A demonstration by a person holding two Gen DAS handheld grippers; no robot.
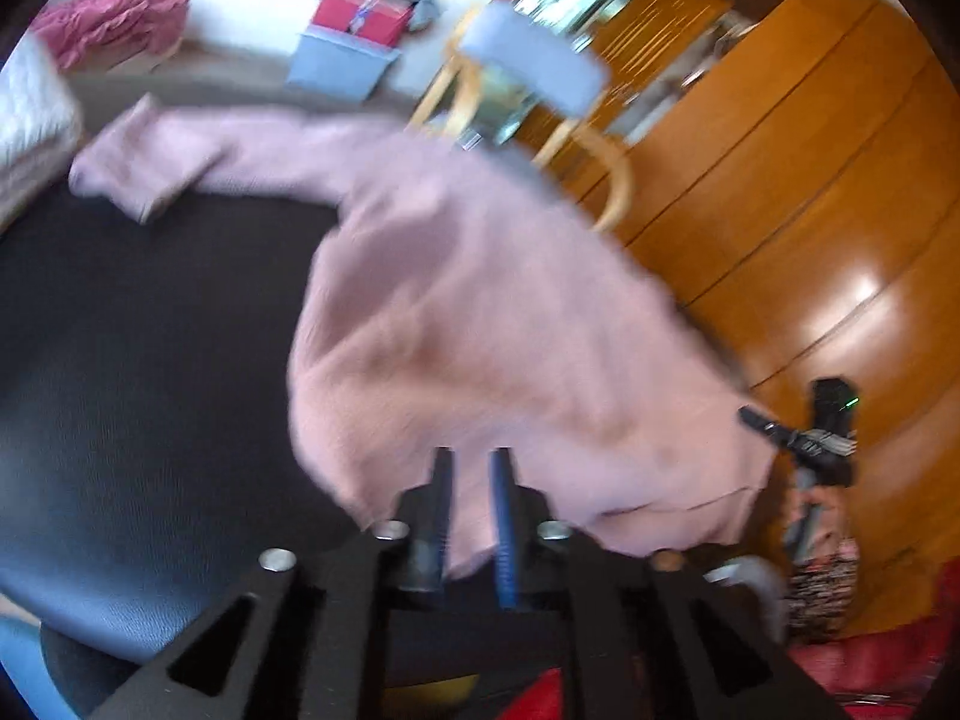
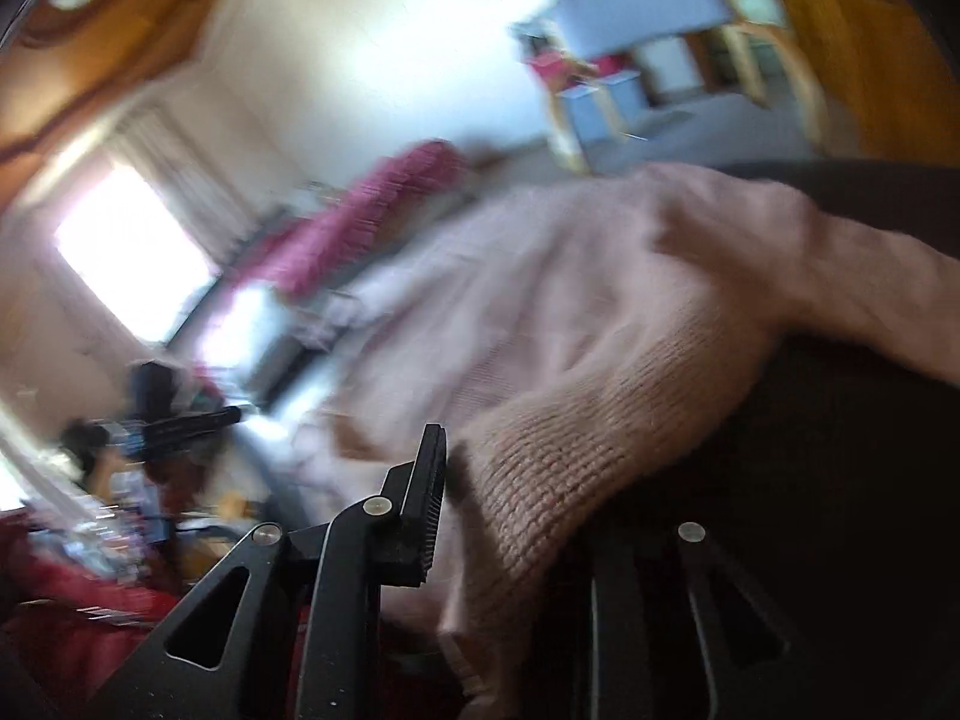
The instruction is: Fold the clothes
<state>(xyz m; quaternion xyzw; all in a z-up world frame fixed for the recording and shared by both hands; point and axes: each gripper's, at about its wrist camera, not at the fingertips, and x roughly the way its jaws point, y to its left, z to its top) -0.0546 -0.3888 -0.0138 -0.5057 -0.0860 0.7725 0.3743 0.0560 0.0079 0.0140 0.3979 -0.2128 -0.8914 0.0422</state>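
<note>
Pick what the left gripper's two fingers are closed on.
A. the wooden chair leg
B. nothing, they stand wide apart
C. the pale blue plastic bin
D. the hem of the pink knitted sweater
D: the left gripper has its fingers drawn close with the edge of the pink knitted sweater pinched between them.

Both wrist views look forward along tilted grippers, close over the pink sweater [image 1: 492, 324] [image 2: 600, 324]; they share it and the blue-seated stool [image 1: 534, 54] [image 2: 648, 0].

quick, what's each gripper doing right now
Left gripper: shut on the pink sweater hem.
Right gripper: shut on the pink sweater's ribbed edge; one finger hidden by the knit.
</note>
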